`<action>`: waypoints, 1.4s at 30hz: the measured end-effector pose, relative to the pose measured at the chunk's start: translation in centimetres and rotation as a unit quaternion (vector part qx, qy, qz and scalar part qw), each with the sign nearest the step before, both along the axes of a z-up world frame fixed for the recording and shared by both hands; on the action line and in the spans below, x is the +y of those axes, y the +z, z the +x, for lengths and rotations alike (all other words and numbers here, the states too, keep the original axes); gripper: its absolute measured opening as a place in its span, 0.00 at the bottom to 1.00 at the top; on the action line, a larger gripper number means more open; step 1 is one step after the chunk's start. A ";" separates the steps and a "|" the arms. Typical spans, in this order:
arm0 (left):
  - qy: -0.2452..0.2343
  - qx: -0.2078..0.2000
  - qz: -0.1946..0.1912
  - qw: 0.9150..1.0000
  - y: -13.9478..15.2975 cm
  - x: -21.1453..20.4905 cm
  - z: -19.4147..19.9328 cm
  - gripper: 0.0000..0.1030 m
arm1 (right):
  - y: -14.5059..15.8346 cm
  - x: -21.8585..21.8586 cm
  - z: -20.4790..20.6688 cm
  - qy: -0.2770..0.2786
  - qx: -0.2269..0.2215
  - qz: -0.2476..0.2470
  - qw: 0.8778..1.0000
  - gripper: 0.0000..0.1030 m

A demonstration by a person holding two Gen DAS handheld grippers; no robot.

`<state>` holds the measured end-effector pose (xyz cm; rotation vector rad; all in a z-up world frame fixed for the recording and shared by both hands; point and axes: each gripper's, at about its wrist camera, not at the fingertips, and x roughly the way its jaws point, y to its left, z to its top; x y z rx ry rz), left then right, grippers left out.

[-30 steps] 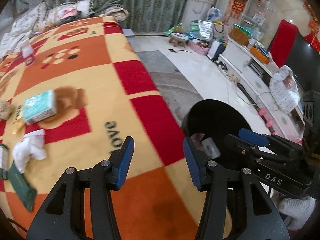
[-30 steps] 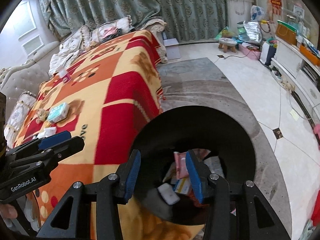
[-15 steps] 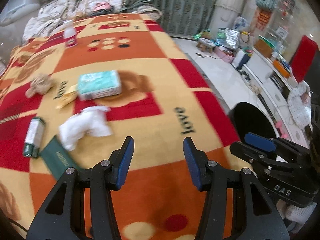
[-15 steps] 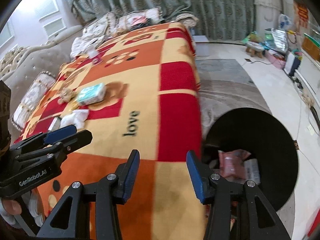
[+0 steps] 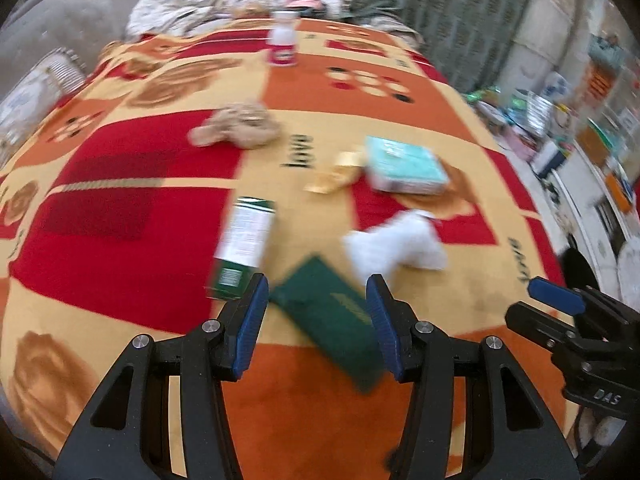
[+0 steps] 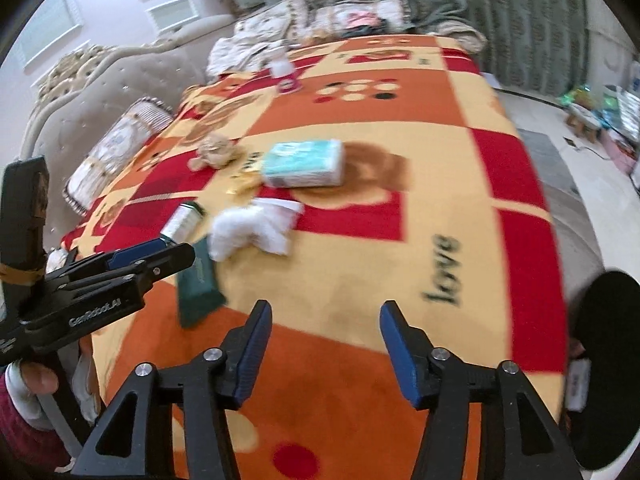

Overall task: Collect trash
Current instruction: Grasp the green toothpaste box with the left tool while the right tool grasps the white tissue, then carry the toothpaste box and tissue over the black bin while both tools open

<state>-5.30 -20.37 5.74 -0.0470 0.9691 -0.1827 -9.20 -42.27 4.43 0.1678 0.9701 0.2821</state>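
The left hand-held gripper (image 5: 316,322) is held above a blanket (image 5: 120,240) checked in red, orange and yellow; its jaws stand apart and nothing is clamped, though a dark green packet (image 5: 328,320) is seen on the blanket between them. A green and white box (image 5: 244,248) lies at 11 o'clock from that packet, and a crumpled white tissue (image 5: 396,246) at 1 o'clock. Farther back, a teal tissue pack (image 5: 404,166), a yellow wrapper (image 5: 334,176) just beside it, a beige crumpled wad (image 5: 236,126) and a small white bottle (image 5: 283,42) are seen. The right hand-held gripper (image 6: 324,350) has just been opening; its jaws are apart over bare blanket with nothing between them. A black bin (image 6: 608,360) is seen at 3 o'clock, off the blanket's edge.
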 end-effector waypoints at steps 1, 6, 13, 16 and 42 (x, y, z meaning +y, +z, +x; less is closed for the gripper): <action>0.006 0.001 0.000 1.000 -0.1 0.7 0.3 0.48 | 0.0 0.5 0.3 0.004 0.000 0.001 1.000 0.57; 0.023 0.010 0.009 1.000 -1.2 3.2 2.1 0.48 | -0.4 4.0 3.7 0.029 0.004 0.008 1.000 0.62; 0.020 0.031 0.015 0.999 -3.0 3.5 4.6 0.48 | -2.4 6.9 8.2 0.030 0.028 0.019 0.999 0.67; 0.019 0.032 0.007 0.999 -3.3 3.6 5.2 0.47 | -3.3 7.5 9.1 0.036 0.032 0.022 0.999 0.67; -0.049 -0.014 -0.018 0.999 1.6 -3.1 -1.2 0.22 | 0.5 2.5 1.1 0.020 -0.014 0.016 1.000 0.42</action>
